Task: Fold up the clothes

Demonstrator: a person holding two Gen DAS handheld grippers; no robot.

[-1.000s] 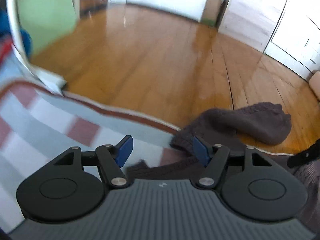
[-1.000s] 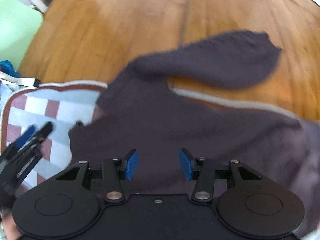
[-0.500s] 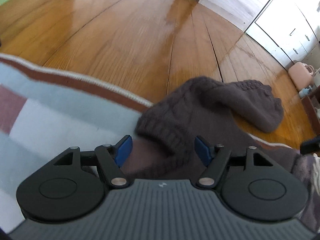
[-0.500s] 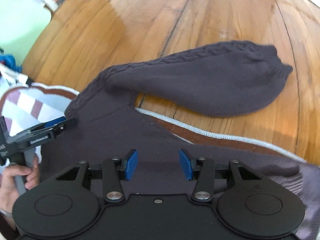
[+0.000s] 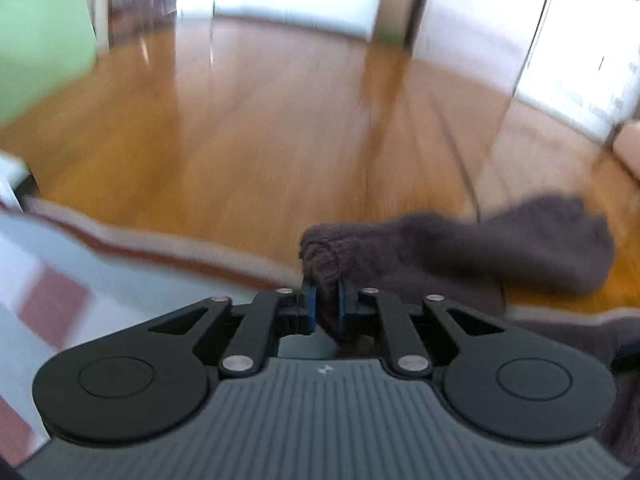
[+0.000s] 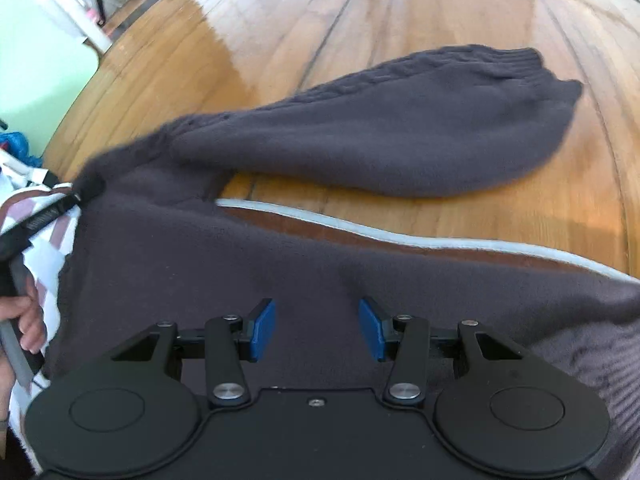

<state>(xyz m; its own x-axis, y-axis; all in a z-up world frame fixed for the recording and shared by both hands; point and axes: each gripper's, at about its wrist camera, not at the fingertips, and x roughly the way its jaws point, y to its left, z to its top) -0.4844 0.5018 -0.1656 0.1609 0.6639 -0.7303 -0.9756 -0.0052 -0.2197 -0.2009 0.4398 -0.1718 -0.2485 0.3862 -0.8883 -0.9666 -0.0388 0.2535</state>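
So my left gripper (image 5: 327, 307) is closing on the sweater (image 6: 280, 248) shoulder, right gripper (image 6: 317, 329) half-open above the body, needs its own pinch next

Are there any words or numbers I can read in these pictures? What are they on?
No words can be read for sure.
Small white logo mark, no letters, on the grey ribbed body of the left gripper.
White lettering along the side of the left gripper's finger, seen from the right wrist: too blurred to read.
Nothing written on the dark sweater, the checked blanket or the right gripper.
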